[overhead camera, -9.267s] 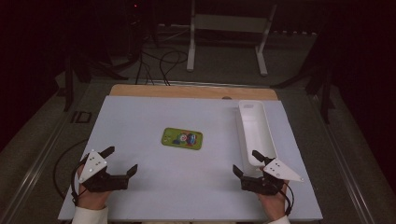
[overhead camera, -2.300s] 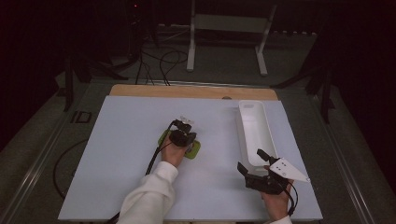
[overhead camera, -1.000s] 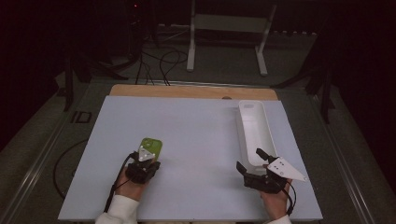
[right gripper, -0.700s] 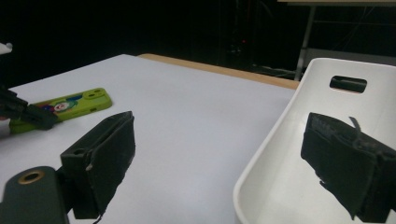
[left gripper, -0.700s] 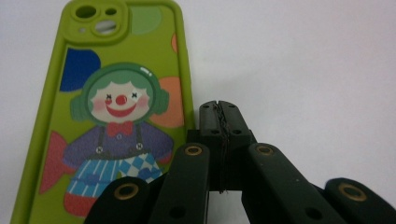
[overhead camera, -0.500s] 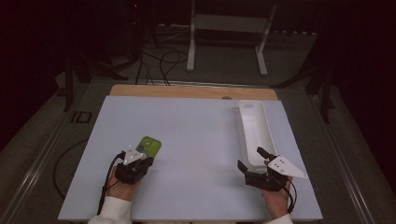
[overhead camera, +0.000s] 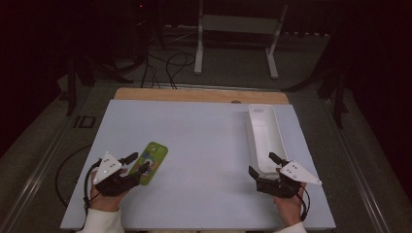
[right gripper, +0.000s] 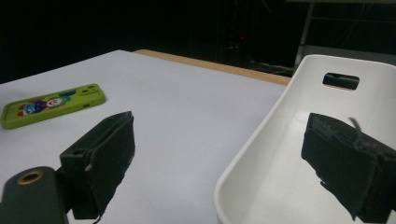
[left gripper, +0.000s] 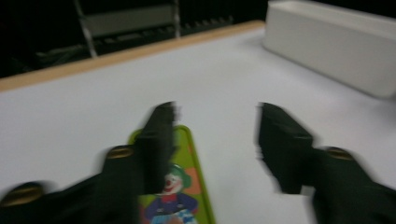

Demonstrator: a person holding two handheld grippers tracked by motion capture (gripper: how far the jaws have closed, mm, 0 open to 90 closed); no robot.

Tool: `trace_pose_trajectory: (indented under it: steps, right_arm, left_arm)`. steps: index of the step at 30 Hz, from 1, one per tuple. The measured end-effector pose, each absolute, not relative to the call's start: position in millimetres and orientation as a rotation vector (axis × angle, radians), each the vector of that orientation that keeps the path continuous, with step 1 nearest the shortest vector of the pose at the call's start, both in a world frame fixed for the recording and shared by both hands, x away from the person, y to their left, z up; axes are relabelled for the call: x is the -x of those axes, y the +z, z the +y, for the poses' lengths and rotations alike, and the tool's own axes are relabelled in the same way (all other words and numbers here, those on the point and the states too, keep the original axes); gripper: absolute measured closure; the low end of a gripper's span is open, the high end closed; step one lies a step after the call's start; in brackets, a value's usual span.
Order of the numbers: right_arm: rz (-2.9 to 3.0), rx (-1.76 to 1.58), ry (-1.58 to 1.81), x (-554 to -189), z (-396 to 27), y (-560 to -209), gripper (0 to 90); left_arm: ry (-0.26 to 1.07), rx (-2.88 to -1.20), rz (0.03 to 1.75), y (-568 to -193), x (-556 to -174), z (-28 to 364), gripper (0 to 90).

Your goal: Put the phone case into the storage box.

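Left gripper [overhead camera: 137, 163] just opened wide, freeing phone [overhead camera: 151, 161] on counter [overhead camera: 204, 145]; right gripper [overhead camera: 263, 164] wide, empty: drag finished.

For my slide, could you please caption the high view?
Left tongs open over the green phone case; right tongs at the white tray.

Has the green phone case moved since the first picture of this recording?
Yes. The green phone case lay mid-table, level with the white tray; now it lies nearer the person's left front corner, far from the tray, beside the left gripper, whose jaws have just opened off it.
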State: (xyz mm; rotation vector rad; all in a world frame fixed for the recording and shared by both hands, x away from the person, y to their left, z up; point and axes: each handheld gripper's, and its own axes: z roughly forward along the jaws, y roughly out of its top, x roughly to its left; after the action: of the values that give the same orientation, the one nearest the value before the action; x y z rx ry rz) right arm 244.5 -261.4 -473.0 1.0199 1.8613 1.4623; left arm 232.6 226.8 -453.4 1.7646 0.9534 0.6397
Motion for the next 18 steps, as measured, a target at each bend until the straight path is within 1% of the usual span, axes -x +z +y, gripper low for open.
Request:
trace_pose_trajectory:
  steps: [2,4,6,8,10,13,18]
  right_arm:
    - [1.862,-1.013,1.471,-245,-263,-472,9.4]
    - [1.864,-1.011,1.475,-246,-263,-471,9.3]
    - [1.868,-1.011,1.484,-247,-264,-472,9.2]
    - [1.877,-1.006,1.491,-247,-263,-473,9.2]
    - [1.885,-0.993,1.49,-246,-262,-474,9.2]
    - [1.89,-0.986,1.489,-247,-262,-476,9.2]
    - [1.888,-0.993,1.496,-245,-262,-477,9.2]
  left_arm:
    - [0.71,-1.74,0.975,-453,-227,234,25.8]
    - [0.724,-1.723,1.005,-454,-224,240,15.2]
    - [0.738,-1.709,1.02,-458,-220,247,12.7]
    - [0.745,-1.709,1.027,-460,-218,251,6.6]
    - [0.743,-1.709,1.033,-462,-215,256,3.5]
    - [0.747,-1.714,1.04,-466,-213,260,1.1]
    - [0.75,-1.714,1.052,-470,-212,264,0.0]
